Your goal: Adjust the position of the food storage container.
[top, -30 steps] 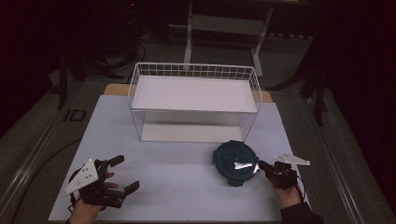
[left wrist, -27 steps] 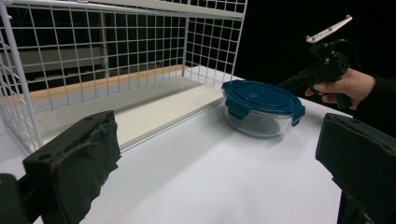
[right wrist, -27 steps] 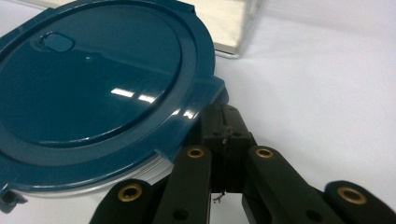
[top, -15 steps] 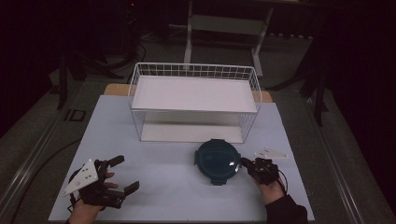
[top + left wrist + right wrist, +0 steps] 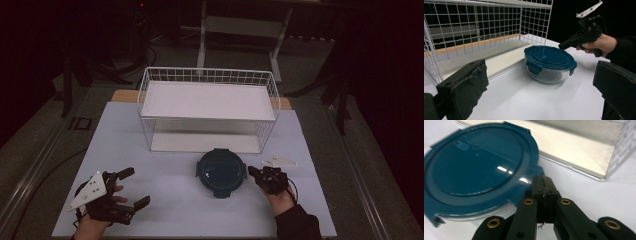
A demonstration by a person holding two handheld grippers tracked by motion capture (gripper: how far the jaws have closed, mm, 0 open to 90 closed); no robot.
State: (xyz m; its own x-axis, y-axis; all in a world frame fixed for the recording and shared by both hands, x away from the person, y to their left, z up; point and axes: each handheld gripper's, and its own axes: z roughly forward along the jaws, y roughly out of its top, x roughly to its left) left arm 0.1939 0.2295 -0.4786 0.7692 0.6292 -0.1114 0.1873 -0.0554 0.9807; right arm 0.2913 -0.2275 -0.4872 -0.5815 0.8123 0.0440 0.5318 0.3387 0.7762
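Round glass container with a dark blue clip-on lid (image 5: 220,172) sits on the white table (image 5: 165,200), just in front of the white wire basket (image 5: 207,112), slightly right of the table's middle. From the left gripper view the container (image 5: 549,63) stands upright, lid seated flat, clear glass wall visible below the rim, with the basket's mesh (image 5: 474,32) behind and to its left. Right gripper (image 5: 255,174) lies at the container's right side, held level, its tips pointing at the lid edge; in the high view it is just beside the rim, and contact there cannot be judged. Right gripper view: the fingers (image 5: 537,188) are pressed together with nothing between them, and their closed tip sits against or right at one of the lid's clip tabs on the near rim (image 5: 481,167); whether it actually presses on the tab I cannot tell. The left gripper view shows the same gripper (image 5: 564,45) with its nose at the far side of the lid rim, a hand wrapped round its handle. Left gripper (image 5: 134,187) is near the table's front left corner, well apart from the container, fingers (image 5: 464,87) spread wide and empty, aimed towards the container.
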